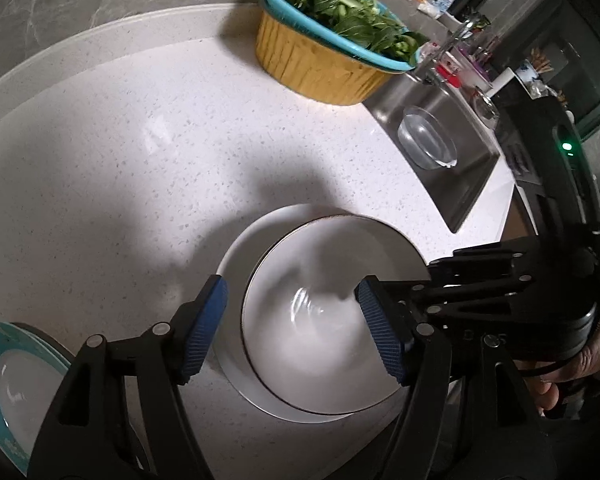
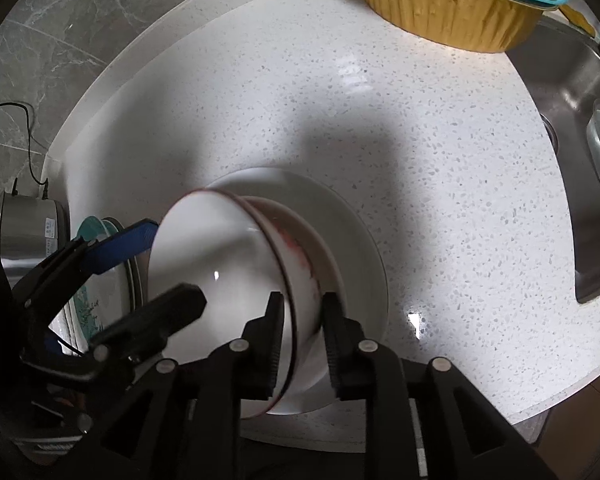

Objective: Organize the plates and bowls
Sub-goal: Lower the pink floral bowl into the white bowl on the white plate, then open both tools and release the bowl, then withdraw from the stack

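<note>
A white bowl [image 1: 312, 340] with a thin dark rim rests on a white plate [image 1: 236, 264] near the counter's front edge. My left gripper [image 1: 290, 292] hangs open over the bowl, one blue pad [image 1: 204, 328] outside its left rim and the other over its inside. My right gripper [image 2: 302, 320] straddles the bowl's [image 2: 220, 260] near wall, one jaw inside and one outside against the red-marked outer side. A small gap shows at the rim, so the pads do not seem to press. The plate [image 2: 360, 240] lies under the bowl.
Teal-rimmed plates [image 1: 4, 380] are stacked at the left, beside a steel pot [image 2: 24, 220]. A yellow basin with a teal colander of greens [image 1: 320, 68] stands at the back. The sink [image 1: 460, 184] on the right holds a glass bowl [image 1: 428, 136]. A hand [image 1: 580, 364] grips the right tool.
</note>
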Action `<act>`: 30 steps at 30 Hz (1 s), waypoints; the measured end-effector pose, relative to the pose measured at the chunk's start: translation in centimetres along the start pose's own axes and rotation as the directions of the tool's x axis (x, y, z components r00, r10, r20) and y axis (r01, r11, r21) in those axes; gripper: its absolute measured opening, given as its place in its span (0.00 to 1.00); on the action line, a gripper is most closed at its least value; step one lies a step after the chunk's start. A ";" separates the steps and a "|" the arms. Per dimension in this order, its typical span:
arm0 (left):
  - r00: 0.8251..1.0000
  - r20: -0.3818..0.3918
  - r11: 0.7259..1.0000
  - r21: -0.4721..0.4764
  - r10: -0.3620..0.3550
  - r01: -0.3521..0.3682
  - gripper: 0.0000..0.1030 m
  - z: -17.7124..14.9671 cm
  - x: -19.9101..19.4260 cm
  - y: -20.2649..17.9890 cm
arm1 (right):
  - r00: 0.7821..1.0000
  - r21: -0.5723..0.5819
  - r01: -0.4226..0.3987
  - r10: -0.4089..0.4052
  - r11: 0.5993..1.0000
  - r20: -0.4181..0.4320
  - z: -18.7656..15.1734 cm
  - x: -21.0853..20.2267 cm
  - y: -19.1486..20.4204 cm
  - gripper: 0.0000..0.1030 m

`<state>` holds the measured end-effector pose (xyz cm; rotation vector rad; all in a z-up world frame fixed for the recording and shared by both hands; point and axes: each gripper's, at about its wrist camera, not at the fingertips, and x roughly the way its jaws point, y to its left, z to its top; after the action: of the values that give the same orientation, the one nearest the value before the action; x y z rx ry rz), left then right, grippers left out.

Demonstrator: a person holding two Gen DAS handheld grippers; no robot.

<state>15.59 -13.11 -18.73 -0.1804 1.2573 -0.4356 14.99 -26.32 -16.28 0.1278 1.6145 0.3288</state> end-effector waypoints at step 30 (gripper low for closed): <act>1.000 -0.030 0.992 -0.126 0.000 -0.004 0.65 -2.3 -1.0 4.7 | 0.987 -0.126 0.155 -0.148 0.980 0.063 -0.7 -0.8 3.1 0.50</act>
<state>14.17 -8.17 -20.30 -0.2808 1.3148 -0.3581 13.98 -23.71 -14.65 -0.0856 1.5348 0.3102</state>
